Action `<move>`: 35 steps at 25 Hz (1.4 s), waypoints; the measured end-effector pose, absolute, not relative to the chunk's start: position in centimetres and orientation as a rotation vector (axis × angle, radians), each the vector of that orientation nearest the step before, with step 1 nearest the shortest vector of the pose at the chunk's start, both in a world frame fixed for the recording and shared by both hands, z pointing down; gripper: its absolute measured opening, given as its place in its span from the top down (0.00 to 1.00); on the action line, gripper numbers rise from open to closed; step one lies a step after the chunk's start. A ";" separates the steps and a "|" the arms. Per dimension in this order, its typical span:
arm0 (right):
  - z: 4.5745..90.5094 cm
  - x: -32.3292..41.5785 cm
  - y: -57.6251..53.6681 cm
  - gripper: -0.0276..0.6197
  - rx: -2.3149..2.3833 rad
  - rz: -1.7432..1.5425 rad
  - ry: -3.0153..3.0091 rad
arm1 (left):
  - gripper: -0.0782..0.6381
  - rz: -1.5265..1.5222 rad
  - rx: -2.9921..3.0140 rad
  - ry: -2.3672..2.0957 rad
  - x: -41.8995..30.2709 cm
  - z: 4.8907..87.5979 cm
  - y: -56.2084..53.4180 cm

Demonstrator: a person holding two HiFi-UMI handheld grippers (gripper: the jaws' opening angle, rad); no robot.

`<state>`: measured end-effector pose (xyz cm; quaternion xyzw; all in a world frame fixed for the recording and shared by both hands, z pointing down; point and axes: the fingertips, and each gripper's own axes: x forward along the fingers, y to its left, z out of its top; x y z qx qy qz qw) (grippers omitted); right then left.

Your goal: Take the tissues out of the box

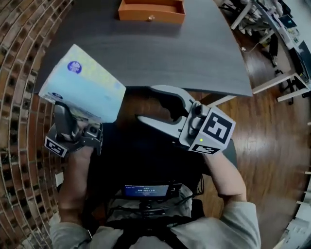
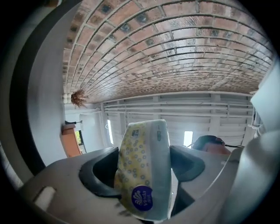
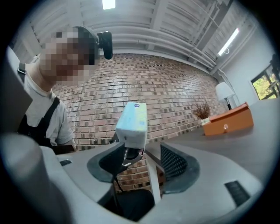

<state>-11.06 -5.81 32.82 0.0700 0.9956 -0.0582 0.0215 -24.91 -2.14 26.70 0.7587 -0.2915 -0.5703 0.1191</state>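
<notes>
Beside the table (image 1: 146,53), left gripper (image 2: 143,168) fingers, half-covered, clamp a tissue pack (image 1: 82,85); right gripper (image 1: 146,103) fingers spread wide.

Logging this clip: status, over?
Left gripper shut on tissue pack, held aloft. Right gripper open, empty, near pack. Orange box on table, far side. Nothing in the way.

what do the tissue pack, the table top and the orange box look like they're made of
The tissue pack looks like thin printed plastic film over soft tissues: slight sheen, rounded bulging edges. The table top is dark grey, matte and smooth, probably laminate or painted board; no grain shows. The orange box is stiff, flat-walled and matte: cardboard or painted wood, I cannot tell which.
</notes>
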 end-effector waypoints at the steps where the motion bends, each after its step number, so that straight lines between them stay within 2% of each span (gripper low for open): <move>1: 32.8 -11.1 -5.9 0.56 0.216 -0.175 3.088 | 0.38 -1.671 2.211 -0.847 -25.0 26.8 -2.3; 25: 33.9 -13.4 -4.4 0.56 0.231 -0.141 3.122 | 0.38 -1.618 2.162 -0.719 -25.6 30.7 -1.5; 35: 32.1 -12.1 -4.5 0.56 0.206 0.007 3.092 | 0.38 -1.602 2.181 -0.693 -23.2 27.8 -2.9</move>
